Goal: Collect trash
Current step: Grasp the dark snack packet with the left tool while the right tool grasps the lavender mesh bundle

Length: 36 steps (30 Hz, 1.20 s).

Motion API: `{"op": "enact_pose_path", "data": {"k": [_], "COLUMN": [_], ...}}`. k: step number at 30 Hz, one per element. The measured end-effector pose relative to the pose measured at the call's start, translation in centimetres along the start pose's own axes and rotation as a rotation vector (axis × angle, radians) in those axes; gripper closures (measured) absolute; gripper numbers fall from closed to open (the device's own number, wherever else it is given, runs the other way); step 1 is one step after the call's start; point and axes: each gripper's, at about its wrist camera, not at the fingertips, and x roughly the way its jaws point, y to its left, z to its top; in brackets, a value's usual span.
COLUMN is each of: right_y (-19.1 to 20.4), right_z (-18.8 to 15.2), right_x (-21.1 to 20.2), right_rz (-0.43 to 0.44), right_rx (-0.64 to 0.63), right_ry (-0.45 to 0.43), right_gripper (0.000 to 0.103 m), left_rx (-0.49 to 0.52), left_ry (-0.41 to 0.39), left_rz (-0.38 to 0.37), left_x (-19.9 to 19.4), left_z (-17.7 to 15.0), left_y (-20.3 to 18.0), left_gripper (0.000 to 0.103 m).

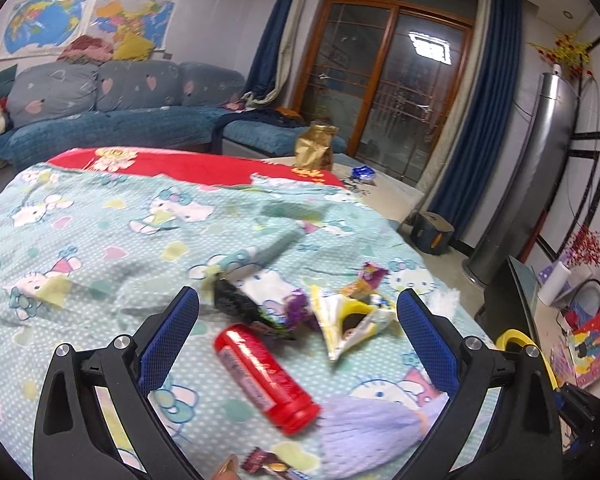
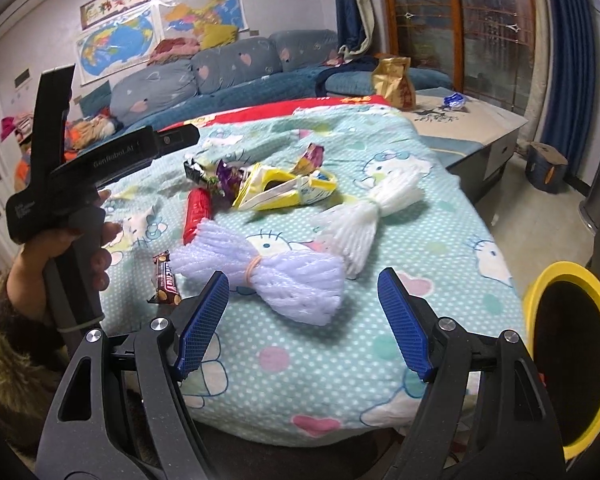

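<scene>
While both tools hover over the litter, nothing is gripped: the left tool has its blue-padded jaws spread wide and empty, and the right tool is likewise agape with nothing between its pads. Trash lies scattered on a surface draped in a pale turquoise cartoon-cat cloth, which could be a bed or a covered counter. At the centre of the left wrist view a red cylindrical plastic tube lies on its side, framed between the jaws; it looks stiff, light and glossy, so it would probably roll or slip unless pinched across its middle. Just above it sit a crumpled black-and-purple snack wrapper and a torn yellow-and-white foil packet, both flimsy and best caught at a raised fold. In the lower middle of the right wrist view a lavender foam fruit net tied like a bow lies nearest that tool; soft and springy, it should be taken at its knotted waist. A white foam net rests beyond it, and a brown candy-bar wrapper lies at the left. A yellow-rimmed bin stands at the right edge.
</scene>
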Motion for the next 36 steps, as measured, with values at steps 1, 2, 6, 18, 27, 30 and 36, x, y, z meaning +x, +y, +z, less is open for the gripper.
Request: {"op": "enact_pose_path", "data": {"k": [1,2,6,18,27,30,36], "right_y": [0.0,0.0,-0.1,-0.8,-0.6,-0.5,-0.7], "right_z": [0.0,0.0,0.0,-0.6,-1.1,-1.1,-1.1], "right_x": [0.4,0.8,2.0,5.0,4.9,4.4,3.5], "right_rz": [0.003,0.005,0.016,0.097,0.149,0.155,0.156], "right_rx": [0.003,0.006,0.018,0.080,0.081,0.075,0.074], "right_ry": [0.010,0.017,0.039,0.112,0.134,0.129,0.122], "right_gripper": [0.034,0.034,0.034,0.036,0.064,0.069,0.080], "left_rx": [-0.016,-0.028,-0.067,-0.272,-0.322,-0.317,-0.301], "left_ry": [0.006,0.010,0.024,0.119,0.186,0.185,0.143], "left_rz": [0.007,0.012,0.024,-0.034,-0.079,-0.083,-0.107], "left_x": [0.2,0.3,1.1,5.6,7.3,7.1,5.7], "left_z": [0.0,0.0,0.1,0.1,-0.9,-1.0,-0.7], "left_y": [0.6,1.0,2.6,7.1,7.1,6.9,6.3], "left_gripper": [0.007,0.007,0.007,0.012,0.065,0.075,0.087]}}
